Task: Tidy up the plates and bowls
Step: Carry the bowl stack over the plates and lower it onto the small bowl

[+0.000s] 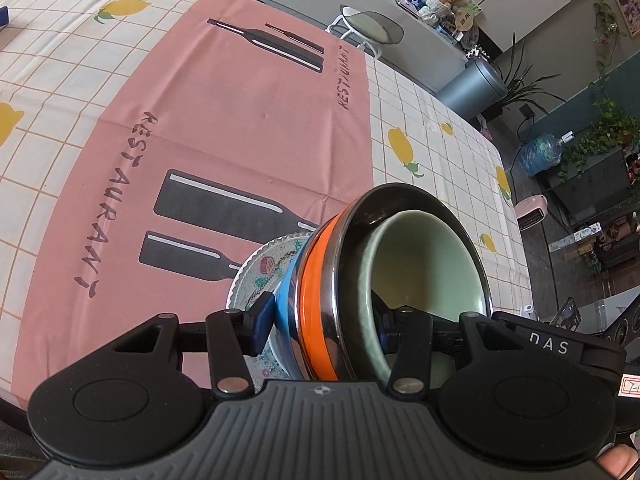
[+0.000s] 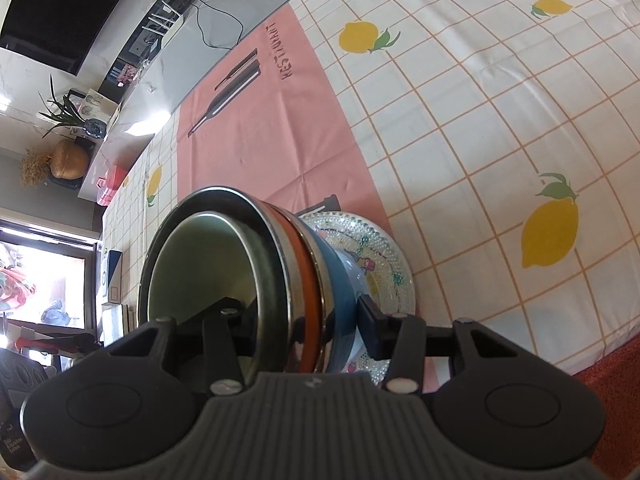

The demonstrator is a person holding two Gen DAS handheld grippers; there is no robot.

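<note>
Left wrist view: my left claw (image 1: pixel 326 320) sits at the lower middle of the frame, clamped on a stack of dishes. One blue pad (image 1: pixel 264 316) presses from the left against the outside of the stack; the other finger reaches inside the innermost bowl on the right. The stack is a pale green bowl (image 1: pixel 432 264) nested in a steel bowl with an orange band (image 1: pixel 316 300), then a blue bowl (image 1: pixel 286 304), and under them a patterned plate (image 1: pixel 260 272) whose rim shows at the left. The stack tilts with its mouth toward the right of the frame. Behind it, filling the upper left, the worktop (image 1: pixel 420 92) carries a white checked cloth with lemons and a pink mat (image 1: pixel 224 120) printed with dark bottles. My fingertip (image 1: pixel 618 466) shows at the lower right corner.

Right wrist view: my right claw (image 2: pixel 304 320) is at the lower middle, also gripping the same stack. Its blue pad (image 2: pixel 370 330) presses on the blue bowl (image 2: pixel 342 300) from the right; the other finger goes inside the green bowl (image 2: pixel 200 264) on the left. The orange-banded steel bowl (image 2: pixel 310 280) lies between them, and the beaded patterned plate (image 2: pixel 380 264) sits behind on the right, over the edge of the pink mat (image 2: pixel 272 132). The checked lemon cloth on the worktop (image 2: pixel 480 120) fills the upper right.
</note>
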